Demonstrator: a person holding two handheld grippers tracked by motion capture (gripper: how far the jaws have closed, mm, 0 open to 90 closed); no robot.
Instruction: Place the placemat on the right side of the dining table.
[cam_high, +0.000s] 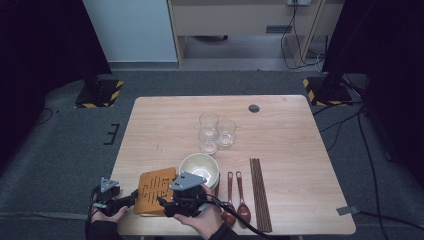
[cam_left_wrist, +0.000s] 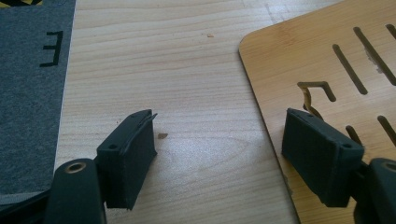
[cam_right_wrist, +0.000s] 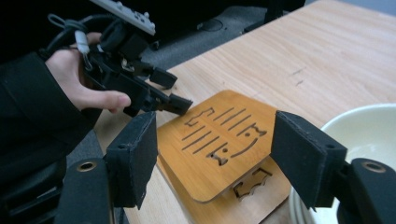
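Observation:
Two slotted bamboo boards lie stacked at the table's front left, the top board (cam_high: 152, 192) (cam_right_wrist: 219, 140) skewed over the lower board (cam_right_wrist: 252, 196). My left gripper (cam_high: 131, 199) (cam_left_wrist: 219, 140) is open at the stack's left edge, one jaw over the bare table and the other over the board (cam_left_wrist: 336, 56). My right gripper (cam_high: 165, 202) (cam_right_wrist: 215, 154) is open, its jaws standing on either side of the stack without pressing on it. The right gripper view also shows the left gripper (cam_right_wrist: 175, 91), one jaw tip at the top board's far corner.
A cream bowl (cam_high: 200, 156) (cam_right_wrist: 364, 130) sits right beside the boards. Two brown spoons (cam_high: 230, 200) and dark chopsticks (cam_high: 260, 192) lie to its right. Three clear glasses (cam_high: 209, 122) stand mid-table. The table's left edge (cam_left_wrist: 65, 93) is close to the left gripper.

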